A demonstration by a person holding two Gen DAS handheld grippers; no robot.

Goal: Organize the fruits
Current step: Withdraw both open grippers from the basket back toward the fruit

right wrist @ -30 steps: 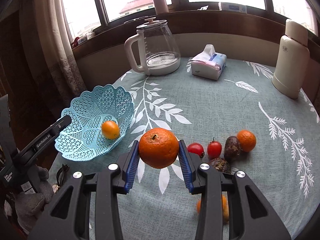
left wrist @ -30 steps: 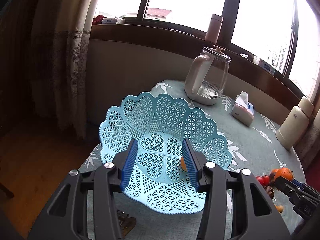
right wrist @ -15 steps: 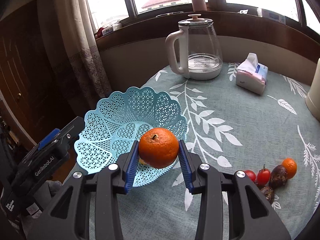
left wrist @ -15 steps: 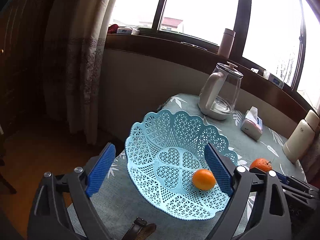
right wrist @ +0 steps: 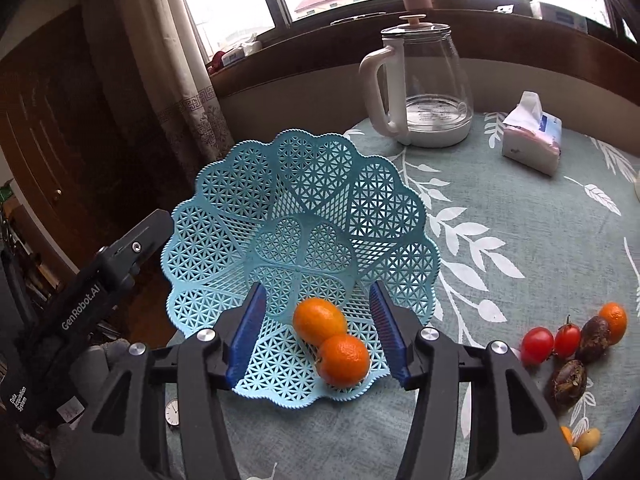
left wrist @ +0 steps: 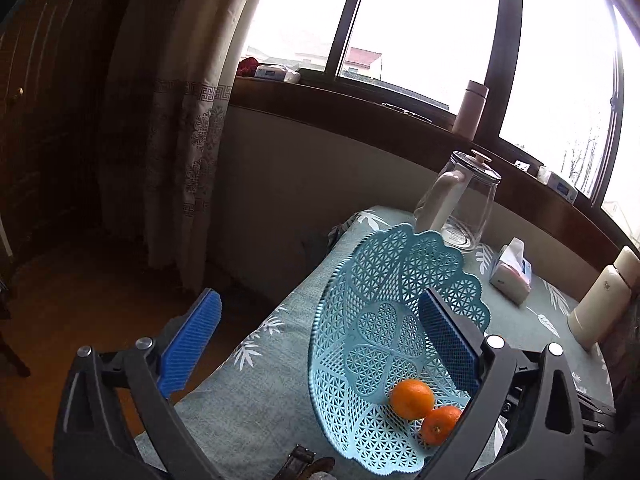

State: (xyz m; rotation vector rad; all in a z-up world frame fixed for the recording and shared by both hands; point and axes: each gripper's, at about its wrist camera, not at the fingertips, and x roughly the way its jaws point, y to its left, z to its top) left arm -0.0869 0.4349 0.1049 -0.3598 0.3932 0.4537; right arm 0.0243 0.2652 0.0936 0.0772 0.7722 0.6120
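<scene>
Two oranges (right wrist: 330, 338) lie in the basket (right wrist: 300, 216); your right gripper (right wrist: 316, 330) and left gripper (left wrist: 320, 344) are spread, empty. Tomatoes (right wrist: 552, 342) and other fruit remain near the table's right edge.

Right gripper (right wrist: 316, 330) black arms, blue ribbed pads (right wrist: 246, 328), silver screws, left gripper (left wrist: 320, 344) alike

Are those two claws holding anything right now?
No. Both the right gripper and left gripper are open; the two oranges lie loose in the blue basket.
</scene>
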